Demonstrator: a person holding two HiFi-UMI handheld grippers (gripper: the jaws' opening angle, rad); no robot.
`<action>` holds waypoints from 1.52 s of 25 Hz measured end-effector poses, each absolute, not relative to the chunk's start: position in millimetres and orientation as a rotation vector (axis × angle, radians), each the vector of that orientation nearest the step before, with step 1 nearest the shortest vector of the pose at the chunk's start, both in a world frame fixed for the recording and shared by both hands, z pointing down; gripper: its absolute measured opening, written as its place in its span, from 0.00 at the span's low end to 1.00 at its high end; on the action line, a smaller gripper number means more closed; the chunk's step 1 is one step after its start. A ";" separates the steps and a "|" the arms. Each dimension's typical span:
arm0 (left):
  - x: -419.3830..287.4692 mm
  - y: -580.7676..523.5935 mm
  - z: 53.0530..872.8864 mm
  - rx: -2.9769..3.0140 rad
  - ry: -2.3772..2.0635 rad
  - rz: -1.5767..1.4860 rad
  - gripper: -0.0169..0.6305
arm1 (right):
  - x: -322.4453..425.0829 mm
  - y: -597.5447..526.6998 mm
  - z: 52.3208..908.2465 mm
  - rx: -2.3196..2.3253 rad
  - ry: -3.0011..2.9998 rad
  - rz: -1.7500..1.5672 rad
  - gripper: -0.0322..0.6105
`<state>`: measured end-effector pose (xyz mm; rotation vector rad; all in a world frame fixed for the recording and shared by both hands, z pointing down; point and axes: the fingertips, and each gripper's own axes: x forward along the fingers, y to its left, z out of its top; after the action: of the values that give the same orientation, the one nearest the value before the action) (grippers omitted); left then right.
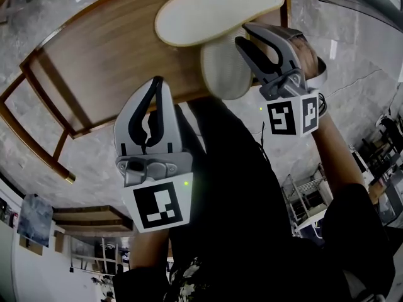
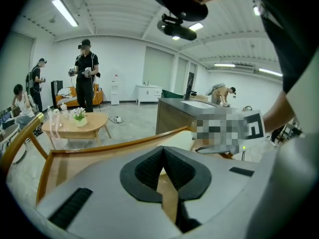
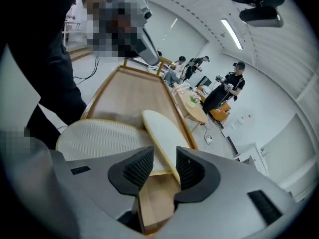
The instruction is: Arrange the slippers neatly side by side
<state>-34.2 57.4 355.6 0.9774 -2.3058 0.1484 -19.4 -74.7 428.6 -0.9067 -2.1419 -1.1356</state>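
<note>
Two cream slippers lie at the near edge of a wooden table (image 1: pixel 113 49). One slipper (image 1: pixel 217 11) shows its smooth sole; in the right gripper view that slipper (image 3: pixel 159 131) stands on its edge. The other, ribbed slipper (image 1: pixel 225 68) lies partly under it, and in the right gripper view this ribbed slipper (image 3: pixel 99 138) lies flat to the left. My right gripper (image 1: pixel 242 33) is open, and in its own view the right gripper (image 3: pixel 164 158) has the tilted slipper's edge between its pads, with a gap at the left pad. My left gripper (image 1: pixel 156 83) is shut and empty, short of the table edge and left of the slippers; the left gripper (image 2: pixel 163 156) points over the tabletop.
The table has a raised wooden rim (image 2: pixel 114 146) and thin legs (image 1: pixel 38 150) over a marble floor. The person's dark clothing (image 1: pixel 239 187) fills the lower middle. Farther off stand several people (image 2: pixel 85 73), a low table with flowers (image 2: pixel 77 123) and a counter (image 2: pixel 174 113).
</note>
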 end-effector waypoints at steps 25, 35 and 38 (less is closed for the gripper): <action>-21.8 66.1 364.6 0.953 -2.293 0.190 0.03 | -29.1 -63.9 454.5 -1.031 -1.988 -1.378 0.17; -15.3 66.3 359.5 0.958 -2.296 0.199 0.03 | -34.5 -60.1 433.7 -0.973 -2.103 -1.373 0.12; -14.4 65.2 355.1 0.969 -2.301 0.205 0.03 | -39.0 -61.0 424.9 -0.949 -2.136 -1.383 0.11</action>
<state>-14.4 65.2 355.1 0.9688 -2.3013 0.2053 -39.0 -61.0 424.9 -0.9486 -2.1358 -1.3830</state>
